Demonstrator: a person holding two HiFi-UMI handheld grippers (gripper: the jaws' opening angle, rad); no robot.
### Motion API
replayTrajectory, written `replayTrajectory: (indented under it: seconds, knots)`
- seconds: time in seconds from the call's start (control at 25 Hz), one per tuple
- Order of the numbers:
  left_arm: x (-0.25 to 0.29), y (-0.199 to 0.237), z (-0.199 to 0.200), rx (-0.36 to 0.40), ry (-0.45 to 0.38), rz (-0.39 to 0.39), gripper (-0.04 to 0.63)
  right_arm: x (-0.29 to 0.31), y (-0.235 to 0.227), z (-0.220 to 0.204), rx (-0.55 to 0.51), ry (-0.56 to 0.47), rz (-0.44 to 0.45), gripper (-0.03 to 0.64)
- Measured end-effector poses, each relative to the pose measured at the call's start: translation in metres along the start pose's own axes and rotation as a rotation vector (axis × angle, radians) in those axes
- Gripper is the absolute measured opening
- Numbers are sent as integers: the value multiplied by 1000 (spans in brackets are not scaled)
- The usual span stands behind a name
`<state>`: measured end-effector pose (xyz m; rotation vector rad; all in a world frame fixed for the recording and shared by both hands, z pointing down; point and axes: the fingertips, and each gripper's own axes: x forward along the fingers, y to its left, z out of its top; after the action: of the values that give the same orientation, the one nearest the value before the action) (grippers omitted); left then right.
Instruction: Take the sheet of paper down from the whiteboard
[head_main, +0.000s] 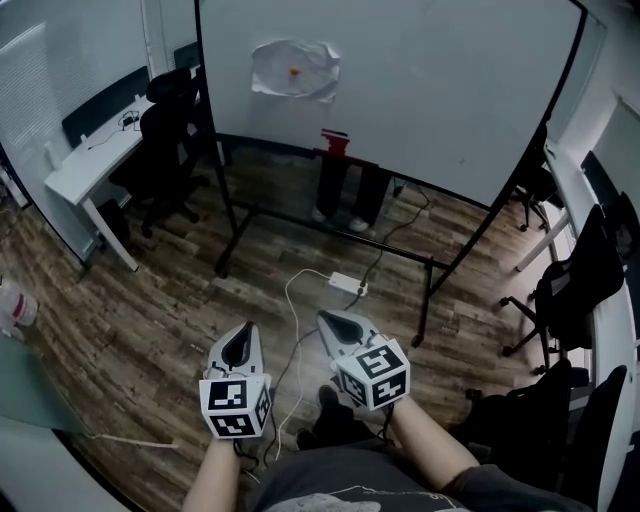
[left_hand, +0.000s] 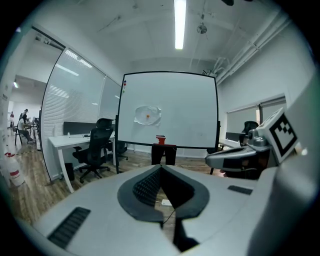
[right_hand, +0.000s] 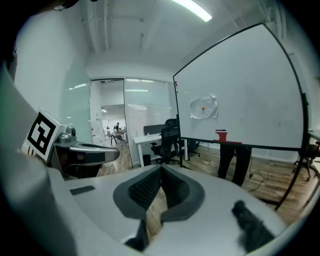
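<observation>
Near: left gripper (head_main: 241, 345) and right gripper (head_main: 343, 335) are held low over the wood floor (head_main: 150, 300), side by side, fingers of both pressed together and holding nothing. Far: the sheet of paper (head_main: 275, 65) sits high on the whiteboard (head_main: 430, 90), upper left, wrinkled, apparently pinned at its middle by a small orange magnet (head_main: 294, 71), well apart from both grippers. It looks light, limp and easy to tear, so pinch a loose lower edge or corner, not the middle.
</observation>
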<state>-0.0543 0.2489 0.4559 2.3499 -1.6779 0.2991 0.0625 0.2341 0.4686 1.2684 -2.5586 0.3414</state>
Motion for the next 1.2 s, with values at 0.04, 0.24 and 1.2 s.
replayTrajectory:
  seconds: [0.04,0.24,1.2]
  knots:
    - [-1,1,-1,-3,1,-3,12,-1,1,1,-8,-6,-10,21]
    - [0,1,1,5,-15,-14,12,0,5,7,-69,-31,-7,23]
    - [139,92,47,2,13,91,12,161,-103,64,-9,-66,33,23]
